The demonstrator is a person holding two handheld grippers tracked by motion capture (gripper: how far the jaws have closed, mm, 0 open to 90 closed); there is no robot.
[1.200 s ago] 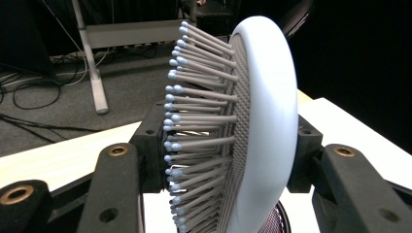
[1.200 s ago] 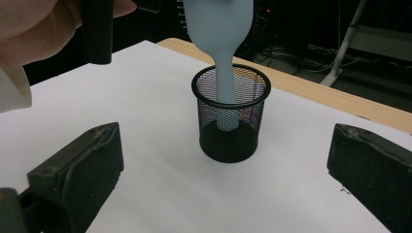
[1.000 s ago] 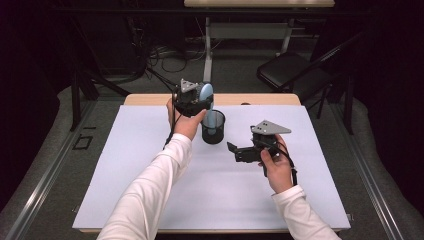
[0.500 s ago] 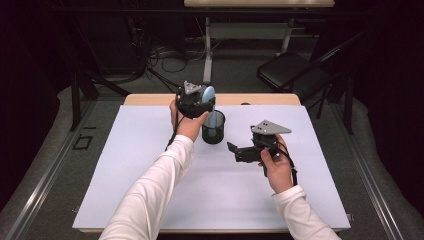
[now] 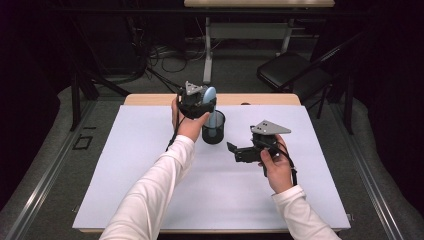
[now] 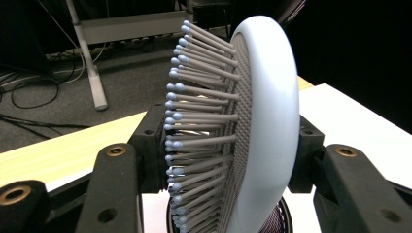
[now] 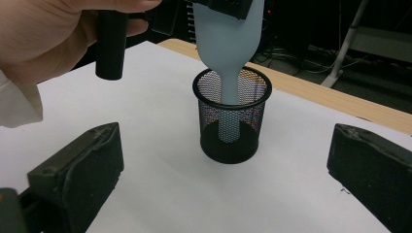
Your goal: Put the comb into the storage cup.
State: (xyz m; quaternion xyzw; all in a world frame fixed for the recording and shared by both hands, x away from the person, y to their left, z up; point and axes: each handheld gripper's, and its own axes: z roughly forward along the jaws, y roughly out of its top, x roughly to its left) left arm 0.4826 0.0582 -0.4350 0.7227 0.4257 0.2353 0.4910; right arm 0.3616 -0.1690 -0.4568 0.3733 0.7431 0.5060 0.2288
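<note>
Hairbrush [image 6: 257, 126] is handle-down in the black mesh cup [image 7: 232, 119] mid-bench, so insertion looks nearly done; release and retreat are left. Left gripper [image 5: 200, 100] is clamped on the brush head from above, hand raised over the cup. Right gripper [image 5: 240, 150] hovers low beside the cup, jaws wide and empty, pointing at it
</note>
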